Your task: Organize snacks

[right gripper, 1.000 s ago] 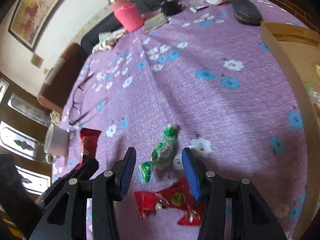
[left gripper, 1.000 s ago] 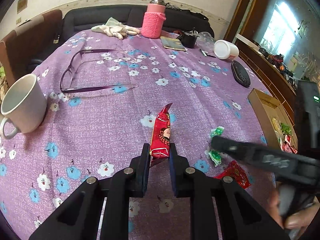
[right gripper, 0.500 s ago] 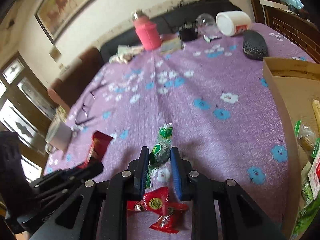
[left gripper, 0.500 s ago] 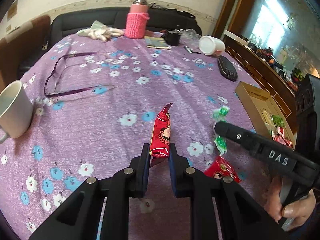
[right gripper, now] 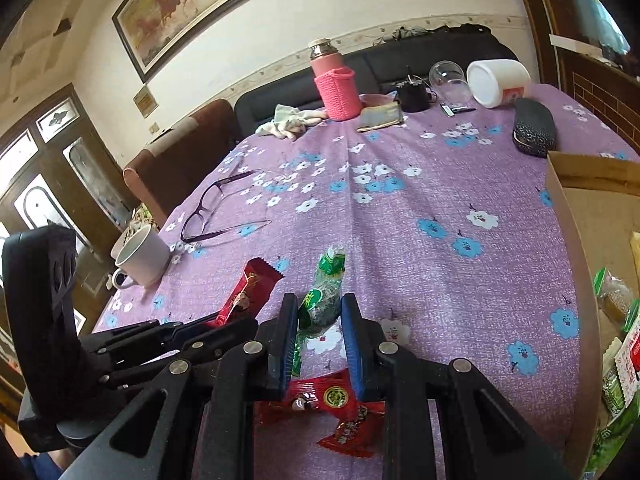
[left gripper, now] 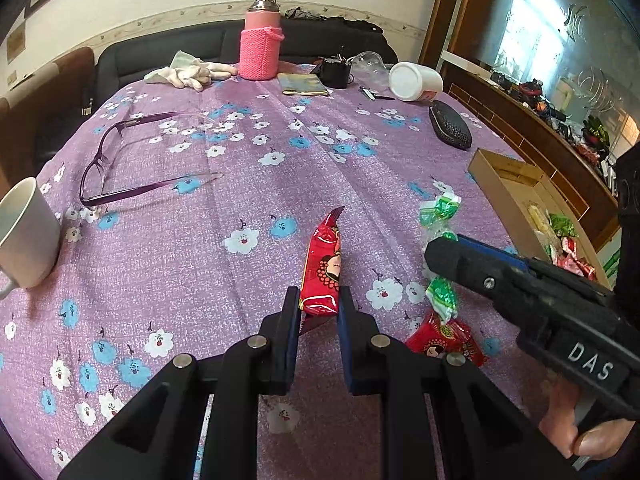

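My left gripper (left gripper: 319, 308) is shut on the lower end of a long red snack packet (left gripper: 324, 264), which sticks up and forward above the purple flowered cloth. The same packet (right gripper: 250, 288) shows at the left of the right wrist view. My right gripper (right gripper: 319, 312) is shut on a green wrapped candy (right gripper: 322, 300), held just off the cloth. In the left wrist view that candy's twisted ends (left gripper: 440, 208) show above and below the right gripper's finger (left gripper: 480, 272). Red wrapped candies (right gripper: 328, 400) lie on the cloth under the right gripper.
An open cardboard box (left gripper: 496, 196) with several snacks inside sits at the table's right edge. A white mug (left gripper: 24, 236) stands at the left, purple glasses (left gripper: 132, 160) beyond it. At the back are a pink bottle (left gripper: 260, 44), a tipped white jar (left gripper: 414, 80) and a black case (left gripper: 450, 128).
My right gripper went from open around the green candy to shut on it, then lifted it and rolled level. The left gripper kept its hold on the red packet and shifted slightly.
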Action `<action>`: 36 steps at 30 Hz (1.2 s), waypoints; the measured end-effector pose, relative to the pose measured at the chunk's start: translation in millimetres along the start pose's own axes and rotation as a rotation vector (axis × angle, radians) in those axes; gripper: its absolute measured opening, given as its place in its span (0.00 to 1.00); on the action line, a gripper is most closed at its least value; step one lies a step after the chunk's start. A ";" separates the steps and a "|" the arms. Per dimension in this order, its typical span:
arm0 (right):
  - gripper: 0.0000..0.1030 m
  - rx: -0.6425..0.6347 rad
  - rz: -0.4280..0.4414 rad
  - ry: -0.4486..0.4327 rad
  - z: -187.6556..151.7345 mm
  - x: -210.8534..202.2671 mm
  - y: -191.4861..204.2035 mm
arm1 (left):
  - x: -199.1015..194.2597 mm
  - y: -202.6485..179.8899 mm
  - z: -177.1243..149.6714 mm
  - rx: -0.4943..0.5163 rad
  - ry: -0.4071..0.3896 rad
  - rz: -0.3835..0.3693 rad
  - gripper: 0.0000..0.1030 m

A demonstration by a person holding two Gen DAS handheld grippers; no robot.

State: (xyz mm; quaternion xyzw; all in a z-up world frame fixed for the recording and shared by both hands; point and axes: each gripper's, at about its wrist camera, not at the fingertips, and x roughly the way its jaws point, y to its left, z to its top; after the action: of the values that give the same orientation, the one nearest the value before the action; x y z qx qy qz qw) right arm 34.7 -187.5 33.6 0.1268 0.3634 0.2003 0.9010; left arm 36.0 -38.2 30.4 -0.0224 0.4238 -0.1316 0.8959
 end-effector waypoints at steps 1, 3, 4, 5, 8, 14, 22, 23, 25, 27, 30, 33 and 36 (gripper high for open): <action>0.23 0.004 -0.002 0.000 0.1 0.8 -1.5 | -1.0 0.2 0.1 -0.001 -0.004 0.001 0.16; 0.23 0.011 -0.002 0.005 0.2 2.7 -4.5 | -3.0 0.5 0.2 -0.001 -0.008 0.000 0.16; 0.23 0.017 -0.003 0.008 0.1 3.4 -5.6 | -3.2 0.7 0.1 -0.003 -0.009 -0.002 0.16; 0.23 0.021 -0.003 0.009 0.2 3.8 -6.8 | -3.8 0.4 -0.1 -0.002 -0.009 -0.003 0.16; 0.23 0.020 -0.007 0.005 0.4 3.6 -7.1 | -5.2 -1.1 -0.6 0.004 -0.013 -0.002 0.16; 0.23 0.017 -0.012 -0.002 0.0 2.5 -6.8 | -7.9 -3.3 -1.0 0.016 -0.028 0.020 0.16; 0.23 0.009 -0.018 -0.015 -0.6 1.0 -5.0 | -11.0 -5.3 -0.4 0.033 -0.055 0.062 0.16; 0.23 0.009 -0.018 -0.017 -0.6 0.6 -5.2 | -11.7 -5.8 -0.6 0.037 -0.061 0.070 0.16; 0.23 0.009 -0.018 -0.022 -1.0 -0.2 -5.2 | -13.8 -8.2 -1.2 0.049 -0.078 0.093 0.16; 0.23 0.007 -0.021 -0.023 -1.3 0.0 -5.4 | -15.5 -10.0 -1.5 0.060 -0.093 0.113 0.16; 0.23 0.008 -0.021 -0.027 -1.2 0.1 -5.6 | -16.6 -10.3 -1.6 0.068 -0.103 0.127 0.16; 0.23 0.009 -0.023 -0.031 -0.6 0.0 -5.9 | -17.0 -9.8 -1.5 0.073 -0.111 0.140 0.16; 0.23 0.011 -0.025 -0.033 -0.5 -0.3 -6.4 | -17.9 -11.0 -1.6 0.080 -0.121 0.156 0.16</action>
State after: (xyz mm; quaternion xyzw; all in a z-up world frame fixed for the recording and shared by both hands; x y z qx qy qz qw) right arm 35.8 -193.2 31.1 0.1304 0.3510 0.1851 0.9086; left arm 21.5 -44.1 44.6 0.0386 0.3636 -0.0768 0.9276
